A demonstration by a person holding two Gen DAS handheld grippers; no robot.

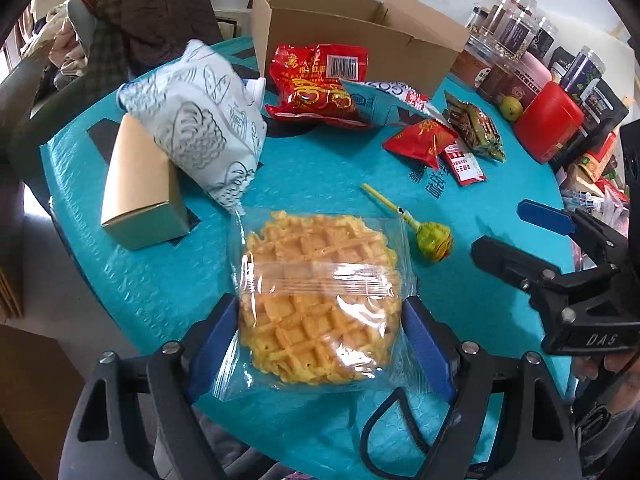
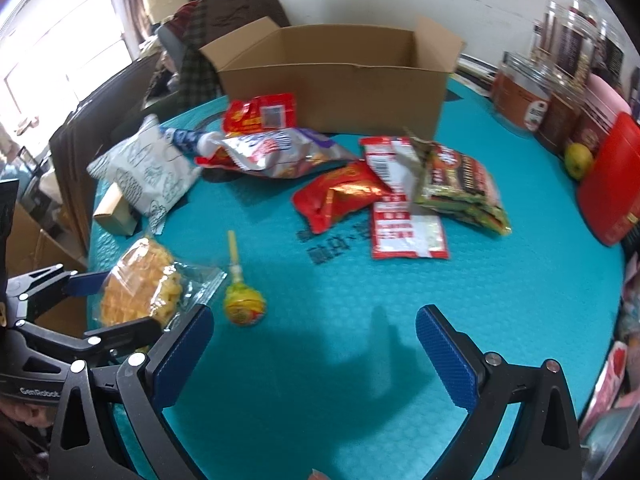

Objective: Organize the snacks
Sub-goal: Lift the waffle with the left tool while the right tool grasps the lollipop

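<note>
My left gripper (image 1: 320, 320) is shut on a bagged waffle (image 1: 316, 292) at the near edge of the teal table (image 1: 320, 168); the waffle also shows in the right wrist view (image 2: 140, 288). My right gripper (image 2: 314, 336) is open and empty above bare table; it shows at the right of the left wrist view (image 1: 508, 232). A green lollipop (image 2: 242, 304) lies between the grippers. Red snack bags (image 2: 340, 196), a white patterned bag (image 2: 148, 172) and a green-brown pack (image 2: 464, 184) lie before an open cardboard box (image 2: 336, 88).
A small kraft box (image 1: 140, 192) lies at the table's left under the white bag. Jars (image 2: 532, 100), a red tin (image 2: 612, 184) and a green fruit (image 2: 578, 160) crowd the right edge. A chair with clothes (image 2: 224, 20) stands behind.
</note>
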